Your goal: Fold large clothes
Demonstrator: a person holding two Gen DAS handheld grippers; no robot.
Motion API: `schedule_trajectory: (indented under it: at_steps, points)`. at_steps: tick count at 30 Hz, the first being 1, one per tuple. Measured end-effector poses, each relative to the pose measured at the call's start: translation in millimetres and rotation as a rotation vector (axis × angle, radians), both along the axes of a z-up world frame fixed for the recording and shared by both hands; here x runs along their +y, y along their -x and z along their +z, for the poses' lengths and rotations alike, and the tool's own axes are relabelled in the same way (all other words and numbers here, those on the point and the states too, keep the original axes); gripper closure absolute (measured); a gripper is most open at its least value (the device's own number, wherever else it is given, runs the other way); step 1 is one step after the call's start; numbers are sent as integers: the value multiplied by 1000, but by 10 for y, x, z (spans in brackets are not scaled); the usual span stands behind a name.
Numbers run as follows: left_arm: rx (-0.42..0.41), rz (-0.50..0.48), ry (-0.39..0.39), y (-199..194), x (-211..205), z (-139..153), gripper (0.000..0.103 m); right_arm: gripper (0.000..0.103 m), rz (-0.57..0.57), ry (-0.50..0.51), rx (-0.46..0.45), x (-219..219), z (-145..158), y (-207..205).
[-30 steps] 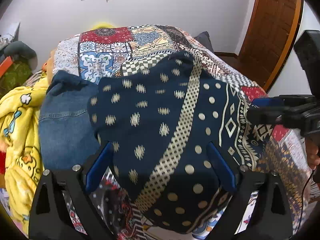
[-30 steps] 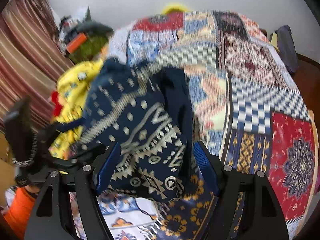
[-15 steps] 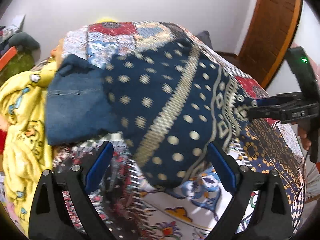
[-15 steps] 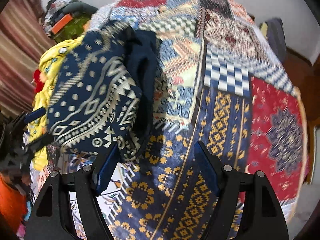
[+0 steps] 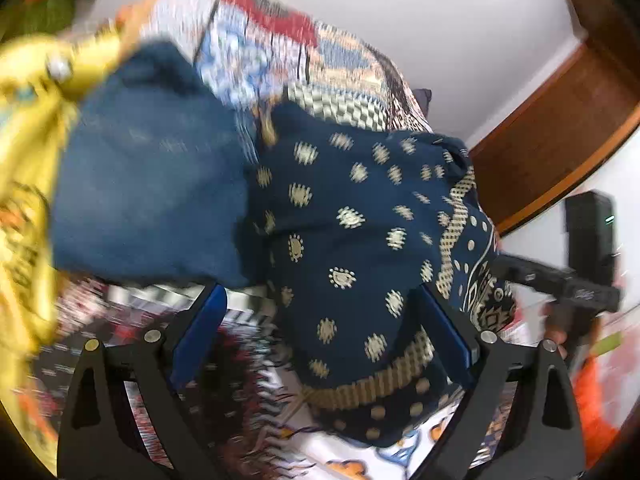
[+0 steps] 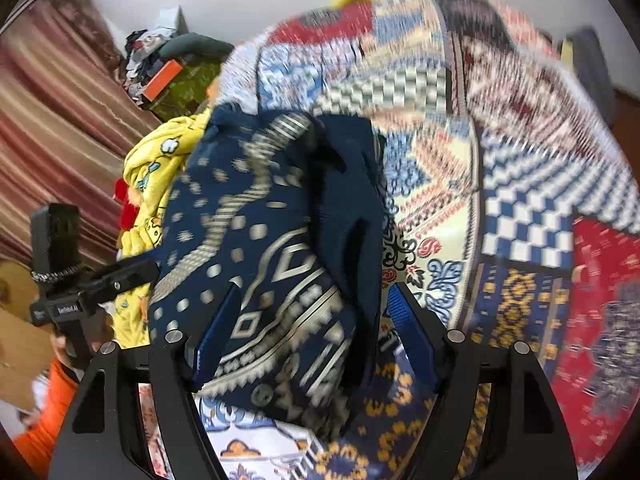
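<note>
Navy patterned garment point(image 6: 272, 264): bunched on patchwork bedspread point(image 6: 528, 216), lying between both grippers. Left gripper point(image 5: 320, 320) and right gripper point(image 6: 312, 312): jaws wide, straddling cloth; grip undeterminable.

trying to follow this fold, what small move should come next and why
Probably close the right gripper on the navy patterned cloth. Its jaws stand open with the bunched near edge lying between them on the bedspread, so a grip seems needed before any fold.

- A small white label stands on the black body of the left gripper point(image 6: 116, 276), at the left edge of the right wrist view; too blurred to read.
- No other lettering is legible.
</note>
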State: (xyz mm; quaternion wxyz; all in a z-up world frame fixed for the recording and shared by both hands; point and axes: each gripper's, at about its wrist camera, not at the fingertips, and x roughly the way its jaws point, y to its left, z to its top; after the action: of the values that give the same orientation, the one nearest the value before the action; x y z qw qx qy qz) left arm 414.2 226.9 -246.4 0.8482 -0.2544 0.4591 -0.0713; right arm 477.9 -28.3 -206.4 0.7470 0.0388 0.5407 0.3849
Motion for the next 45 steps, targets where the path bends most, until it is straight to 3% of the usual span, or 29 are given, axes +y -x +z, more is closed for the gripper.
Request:
schedule_trajectory:
  at_steps: [2,6,11,14,17,19,23,26,37,41,45]
  points:
    - [4,-6,99,-84,12,-123,8,30,-10,-5,41,26,-129,-93]
    - [14,-12,202,-273,8,-284,7,30,3,-82,124,76,-334,-238]
    - [27,-12,194,-458,-55,-397,4,19,24,-133,163,184,-473,-336]
    - [29,-4,208,-515,-53,-419,3,18,47,-158,167,257,-480,-354]
    - [16,0,189,-511,-68,-376,6,24,63,-157,156,332,-452,-326]
    - [2,-2,175,-490,-81,-323,15,29,62,-160,157,357,-448,-305]
    - [-28,-16,168,-392,-62,-179,32,52,62,-171,136,360,-376,-221]
    - [-54,-31,132,-326,-62,-2,42,64,76,-184,120,498,-260,-165]
    - [-221,1,12,-272,587,1058,44,66,73,-260,-71,1239,577,-22]
    - [-235,15,-20,-483,900,1203,44,66,43,-283,-73,1577,694,-192]
    - [-199,19,-8,-641,1226,1052,43,66,22,-266,-48,1850,546,-341]
